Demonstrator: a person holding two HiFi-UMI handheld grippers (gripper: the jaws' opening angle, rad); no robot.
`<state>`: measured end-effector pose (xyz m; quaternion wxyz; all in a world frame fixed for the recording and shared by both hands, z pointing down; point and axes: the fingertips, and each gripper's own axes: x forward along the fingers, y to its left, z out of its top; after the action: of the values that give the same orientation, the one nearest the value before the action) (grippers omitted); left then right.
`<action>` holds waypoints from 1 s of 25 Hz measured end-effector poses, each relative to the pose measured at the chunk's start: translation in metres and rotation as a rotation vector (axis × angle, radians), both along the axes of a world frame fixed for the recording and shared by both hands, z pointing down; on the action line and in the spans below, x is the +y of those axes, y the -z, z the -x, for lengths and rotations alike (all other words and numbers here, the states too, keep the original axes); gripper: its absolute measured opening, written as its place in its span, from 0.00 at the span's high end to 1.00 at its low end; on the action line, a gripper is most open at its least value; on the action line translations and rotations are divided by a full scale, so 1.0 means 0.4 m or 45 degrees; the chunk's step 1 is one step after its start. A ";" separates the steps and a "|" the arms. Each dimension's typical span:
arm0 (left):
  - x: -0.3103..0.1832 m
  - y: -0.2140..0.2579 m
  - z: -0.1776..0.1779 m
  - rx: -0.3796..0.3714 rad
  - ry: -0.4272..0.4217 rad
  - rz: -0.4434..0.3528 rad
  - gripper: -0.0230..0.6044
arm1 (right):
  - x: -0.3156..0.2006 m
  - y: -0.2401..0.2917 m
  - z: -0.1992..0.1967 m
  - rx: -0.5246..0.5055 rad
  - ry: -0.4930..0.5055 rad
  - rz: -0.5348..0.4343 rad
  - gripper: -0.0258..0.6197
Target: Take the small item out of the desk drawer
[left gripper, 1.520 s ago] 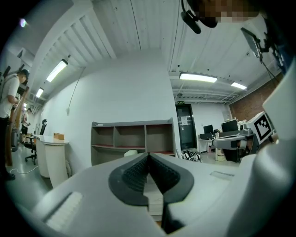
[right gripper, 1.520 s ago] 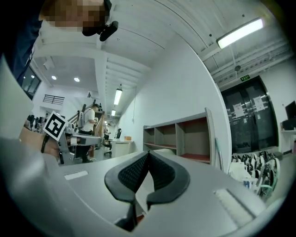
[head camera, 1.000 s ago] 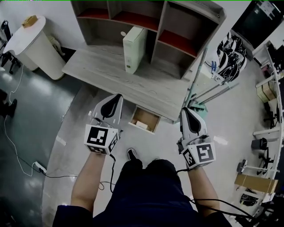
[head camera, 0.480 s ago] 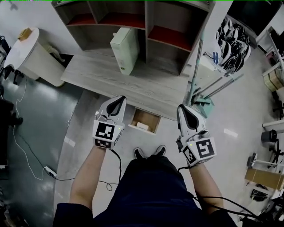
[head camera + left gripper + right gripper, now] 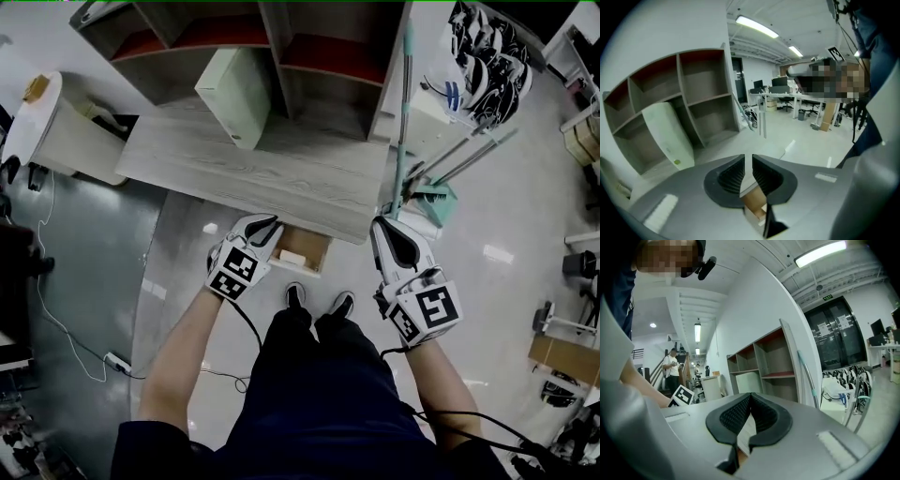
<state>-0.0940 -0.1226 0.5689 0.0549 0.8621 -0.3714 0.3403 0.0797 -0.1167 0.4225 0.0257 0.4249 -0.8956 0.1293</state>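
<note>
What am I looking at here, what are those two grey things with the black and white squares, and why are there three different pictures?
A person stands at a desk holding a two-jaw clamp in each hand. The patterned cubes are part of those clamps. The top-down picture comes from a camera on the person's head. The other two come from cameras riding on each clamp, looking along its jaws. The left gripper is just opening its jaws, with nothing between them. The right gripper is shut and empty. On the desk stand a shelf unit and a pale box. Below, the drawer is open, with a small white item inside, not yet taken.
</note>
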 end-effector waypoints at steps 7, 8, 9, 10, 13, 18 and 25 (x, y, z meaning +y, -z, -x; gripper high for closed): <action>0.084 -0.248 -0.063 -0.318 -0.513 0.302 0.83 | -0.010 -0.066 -0.053 0.014 -0.135 0.083 0.95; 0.095 -0.279 -0.067 -0.359 -0.578 0.329 0.82 | -0.008 -0.074 -0.058 0.019 -0.153 0.092 0.95; 0.105 -0.307 -0.071 -0.393 -0.635 0.349 0.81 | -0.006 -0.083 -0.063 0.022 -0.172 0.100 0.95; 0.111 -0.333 -0.074 -0.418 -0.681 0.366 0.81 | -0.004 -0.091 -0.068 0.023 -0.193 0.108 0.95; 0.131 -0.404 -0.079 -0.451 -0.760 0.421 0.81 | 0.006 -0.120 -0.078 0.050 -0.239 0.145 0.95; 0.176 -0.543 -0.062 -0.488 -0.827 0.583 0.81 | 0.024 -0.163 -0.085 0.081 -0.296 0.205 0.95; 0.194 -0.685 -0.035 -0.609 -0.975 0.746 0.77 | 0.062 -0.217 -0.083 0.096 -0.335 0.281 0.95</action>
<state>-0.0800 -0.0452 0.8429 0.0791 0.7829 0.0781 0.6121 0.1128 -0.0919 0.5094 0.0886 0.5374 -0.8112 0.2130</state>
